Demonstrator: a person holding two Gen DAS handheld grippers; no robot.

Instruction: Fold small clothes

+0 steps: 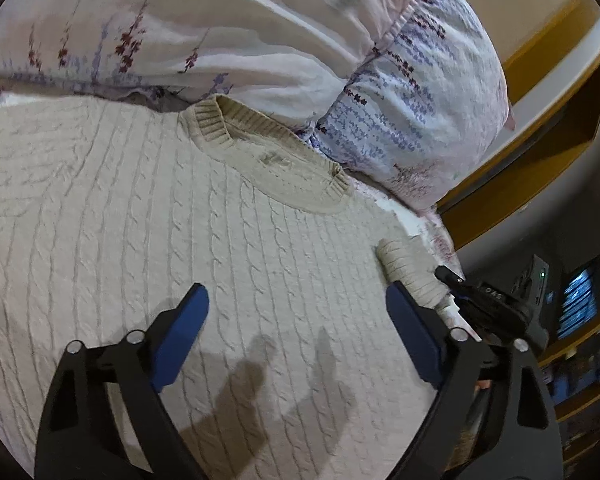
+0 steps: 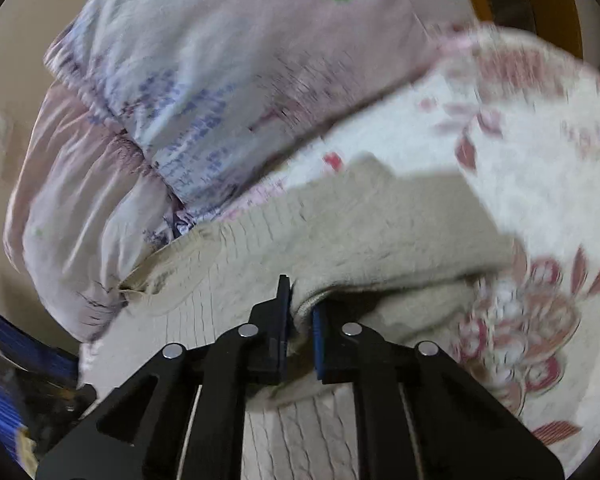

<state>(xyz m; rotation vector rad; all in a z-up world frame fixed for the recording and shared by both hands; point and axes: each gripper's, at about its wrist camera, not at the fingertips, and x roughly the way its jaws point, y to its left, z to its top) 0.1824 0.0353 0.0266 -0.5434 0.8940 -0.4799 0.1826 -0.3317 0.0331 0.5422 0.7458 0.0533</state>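
Observation:
A cream cable-knit sweater (image 1: 180, 220) lies flat on the bed, its ribbed beige collar (image 1: 260, 148) toward the pillows. My left gripper (image 1: 296, 300) hovers over the sweater's chest with its blue pads (image 1: 184, 328) wide apart and nothing between them. A ribbed cuff (image 1: 404, 268) lies just beyond the right pad. In the right wrist view my right gripper (image 2: 300, 312) is shut on a fold of the sweater (image 2: 360, 232), a sleeve or edge that drapes over the flowered sheet. The other gripper (image 1: 484, 300) shows as a black shape at the right of the left wrist view.
Two floral pillows (image 1: 400, 80) are stacked behind the collar, with the pillows (image 2: 220, 80) also filling the top of the right wrist view. A flowered bedsheet (image 2: 540, 200) lies to the right. A yellow wooden bed frame (image 1: 540, 120) and dark shelves (image 1: 580, 300) stand beyond the bed's edge.

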